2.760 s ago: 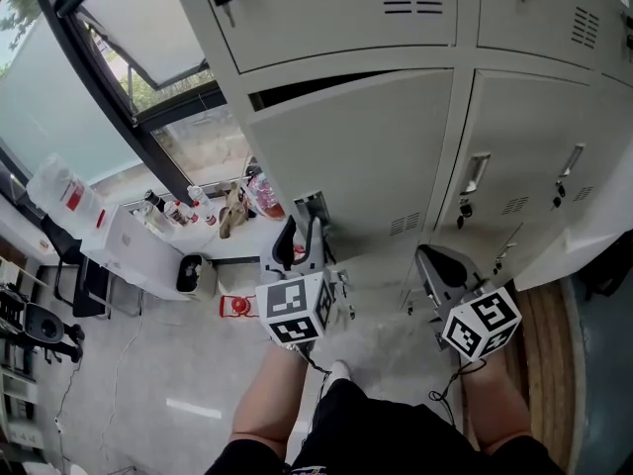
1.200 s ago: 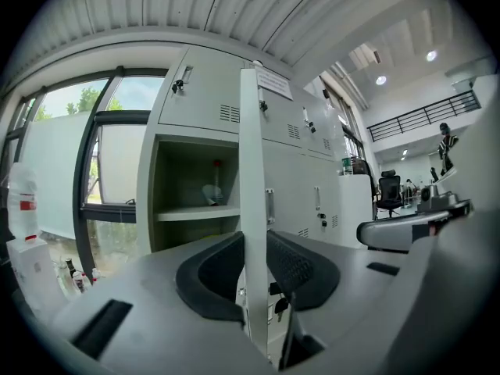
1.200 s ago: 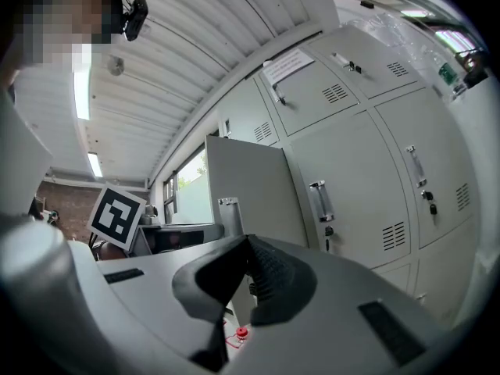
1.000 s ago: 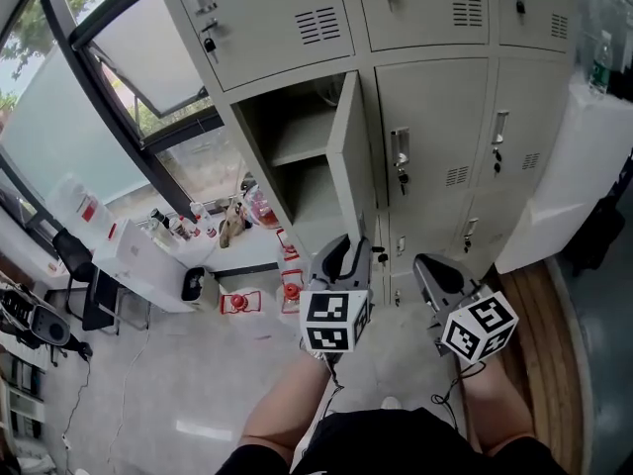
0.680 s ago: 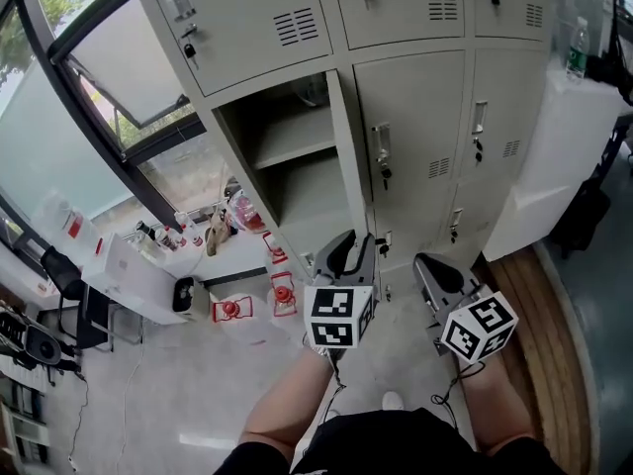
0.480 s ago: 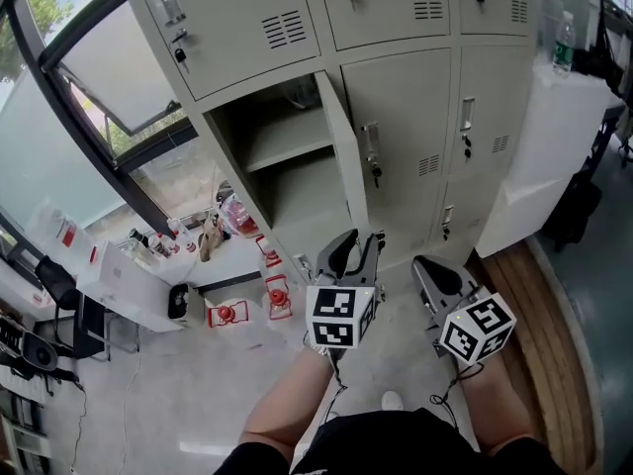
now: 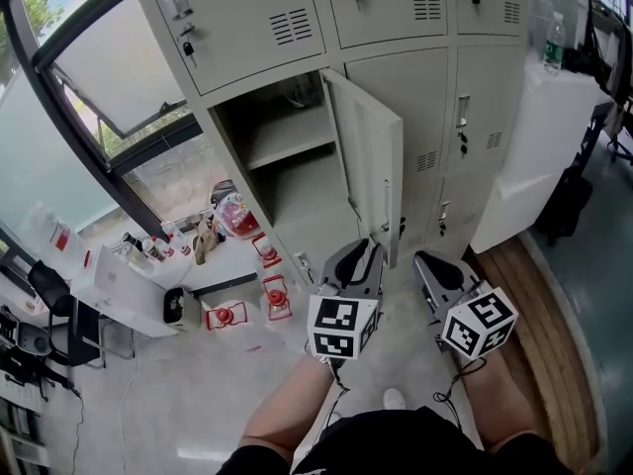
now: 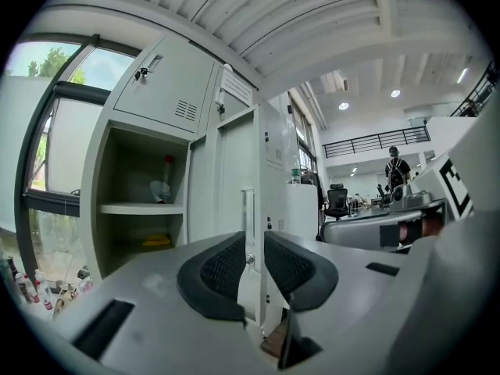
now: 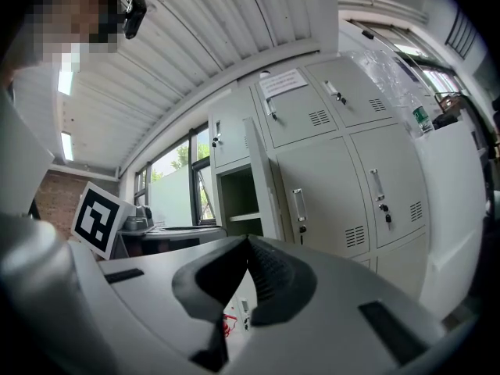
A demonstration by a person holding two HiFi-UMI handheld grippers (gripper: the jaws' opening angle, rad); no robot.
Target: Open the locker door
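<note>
My left claw is released: a narrow gap stays between the two dark pads, and the jaws have just been closing a little. The pads press on nothing. Through the gap I see the handle on the free edge of the locker door, which is just beyond the tips. My right claw is clenched, its pads meet at the tips and nothing is between them.

The locker door is one pale grey metal panel, tall and narrow. It stands wide open, swung out toward me, with the lower corner of its free edge near my left claw. Behind it the compartment is open, and one shelf divides it into two levels. On the upper level stands one small bottle, on the lower level lies one yellow thing.

In the row above I count three closed doors, each with a vent. To the right of the open door I see two closed doors in the same row.
</note>
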